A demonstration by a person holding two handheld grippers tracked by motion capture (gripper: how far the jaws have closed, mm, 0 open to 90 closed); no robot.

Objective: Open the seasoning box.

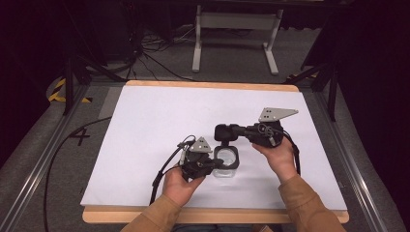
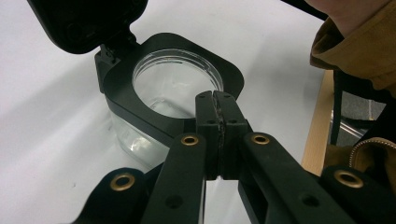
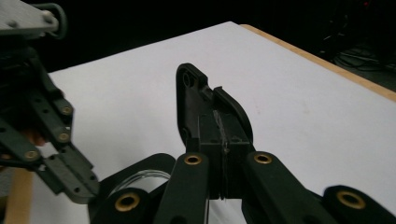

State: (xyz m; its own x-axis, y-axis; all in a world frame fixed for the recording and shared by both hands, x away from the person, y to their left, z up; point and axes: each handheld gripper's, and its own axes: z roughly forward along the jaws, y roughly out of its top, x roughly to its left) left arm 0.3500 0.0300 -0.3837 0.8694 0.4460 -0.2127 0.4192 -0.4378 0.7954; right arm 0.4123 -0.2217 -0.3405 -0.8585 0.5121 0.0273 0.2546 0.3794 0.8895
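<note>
A clear jar (image 1: 226,162) with a black square collar (image 2: 140,100) is sitting on the white bench (image 1: 154,121), just below centre and toward five o'clock in the high view. Its black hinged lid (image 1: 226,132) is standing open at the jar's twelve o'clock side.

The jar looks rigid and light, probably clear plastic, with smooth walls that would likely be slippery; the black collar and the lid's edge seem the surer places to take hold of. The hinge looks thin, so twisting the lid could strain it.

The left gripper (image 1: 214,163) is coming in from the jar's nine o'clock, its jaws clenched on the collar's near edge and steadying the jar. The right gripper (image 1: 237,131) is reaching in from three o'clock, held level, with its jaws clamped on the raised lid's edge. Both hands are cradling the grippers from below, the left hand (image 1: 180,182) at six o'clock and the right hand (image 1: 278,155) at four o'clock of the jar.
</note>
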